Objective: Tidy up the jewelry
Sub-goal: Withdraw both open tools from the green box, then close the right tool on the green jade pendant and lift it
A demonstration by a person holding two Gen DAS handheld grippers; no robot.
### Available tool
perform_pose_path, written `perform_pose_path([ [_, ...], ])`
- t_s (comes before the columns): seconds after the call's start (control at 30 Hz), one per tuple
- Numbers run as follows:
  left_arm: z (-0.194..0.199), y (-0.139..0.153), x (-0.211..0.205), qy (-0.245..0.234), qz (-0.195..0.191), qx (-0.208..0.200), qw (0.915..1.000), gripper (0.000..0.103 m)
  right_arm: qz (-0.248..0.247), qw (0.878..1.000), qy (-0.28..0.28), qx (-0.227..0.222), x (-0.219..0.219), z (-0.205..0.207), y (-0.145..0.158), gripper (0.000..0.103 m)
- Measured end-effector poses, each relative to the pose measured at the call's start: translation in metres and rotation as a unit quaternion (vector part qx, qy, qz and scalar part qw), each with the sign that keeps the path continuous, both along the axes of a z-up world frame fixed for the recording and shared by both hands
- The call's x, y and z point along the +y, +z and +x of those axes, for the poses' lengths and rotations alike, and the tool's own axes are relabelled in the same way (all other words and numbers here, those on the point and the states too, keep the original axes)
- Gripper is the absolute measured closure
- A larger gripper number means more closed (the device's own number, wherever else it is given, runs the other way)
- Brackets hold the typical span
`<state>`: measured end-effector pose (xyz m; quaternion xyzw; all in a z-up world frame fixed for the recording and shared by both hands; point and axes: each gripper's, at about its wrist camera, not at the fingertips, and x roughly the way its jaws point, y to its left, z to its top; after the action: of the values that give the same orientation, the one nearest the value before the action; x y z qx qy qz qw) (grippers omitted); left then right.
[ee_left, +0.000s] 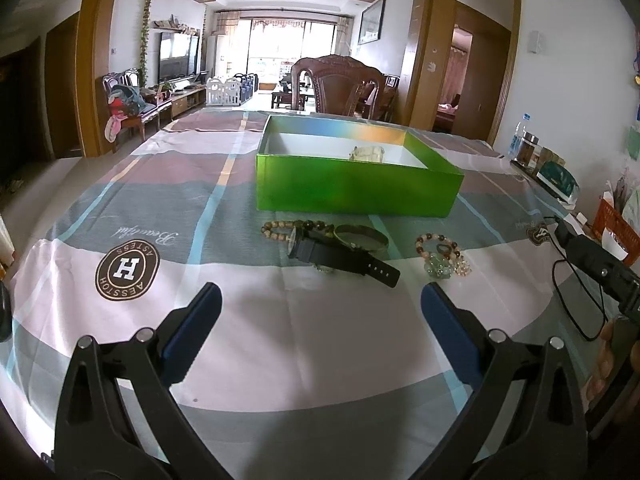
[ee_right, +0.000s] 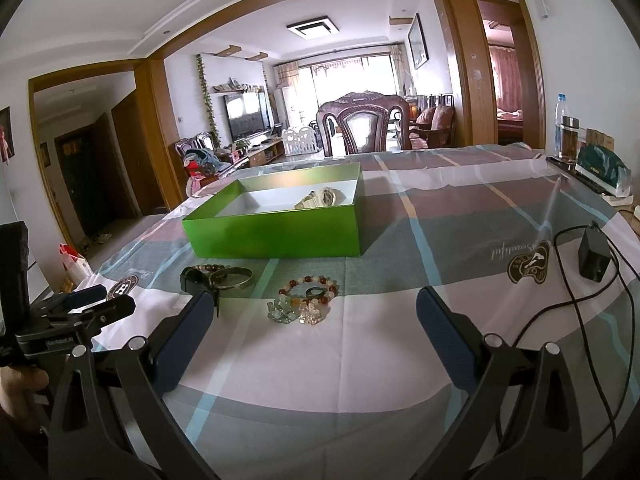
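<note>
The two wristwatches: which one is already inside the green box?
The cream-white wristwatch lies inside the green cardboard box; the black wristwatch lies outside on the tablecloth, among the bracelets.

The left gripper hangs over the checked tablecloth, its blue-padded jaws spread wide with nothing between them. Beyond lie a black strap watch, a brown wooden-bead bracelet and a metal bangle, bunched together; right of these sits a mixed-bead bracelet. Farther off stands an open green cardboard box holding a pale watch.
</note>
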<state>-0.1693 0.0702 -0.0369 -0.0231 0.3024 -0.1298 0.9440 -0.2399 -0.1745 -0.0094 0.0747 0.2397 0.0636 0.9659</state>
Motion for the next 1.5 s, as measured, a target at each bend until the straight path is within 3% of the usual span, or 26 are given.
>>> perform_pose_path([
  [0.33,0.002,-0.002,-0.002,-0.002,0.003,0.005,1.0000,0.004,-0.001,1.000,0.003,0.011,0.003,0.003,-0.003,0.004],
  [0.47,0.002,-0.004,-0.001,-0.001,0.001,0.008,1.0000,0.004,-0.028,0.998,0.016,0.048,0.015,0.021,-0.007,0.004],
  [0.6,0.006,-0.007,0.000,0.000,0.001,0.013,0.9999,0.004,-0.083,0.989,0.056,0.104,0.040,0.050,-0.013,0.020],
  [0.73,0.010,-0.008,0.004,0.002,-0.001,0.017,0.9999,0.004,-0.098,0.978,0.099,0.157,0.059,0.086,-0.028,0.035],
  [0.8,0.011,-0.009,0.007,0.004,-0.003,0.019,0.9998,0.004,-0.112,0.971,0.114,0.177,0.070,0.100,-0.037,0.044],
  [0.9,0.014,-0.010,0.012,0.006,-0.005,0.023,0.9997,0.004,-0.127,0.967,0.118,0.184,0.080,0.113,-0.046,0.051],
  [1.0,0.016,-0.012,0.016,0.010,-0.008,0.025,0.9996,0.004,-0.121,0.962,0.130,0.205,0.083,0.121,-0.053,0.067],
  [1.17,0.020,-0.016,0.023,0.017,-0.016,0.033,0.9992,0.004,-0.134,0.957,0.134,0.219,0.089,0.126,-0.064,0.074],
  [1.3,0.021,-0.019,0.024,0.016,-0.019,0.039,0.9989,0.004,-0.121,0.961,0.134,0.208,0.084,0.126,-0.064,0.082],
  [1.5,0.025,-0.019,0.025,0.017,-0.019,0.040,0.9989,0.004,-0.089,0.971,0.129,0.183,0.074,0.117,-0.056,0.084],
])
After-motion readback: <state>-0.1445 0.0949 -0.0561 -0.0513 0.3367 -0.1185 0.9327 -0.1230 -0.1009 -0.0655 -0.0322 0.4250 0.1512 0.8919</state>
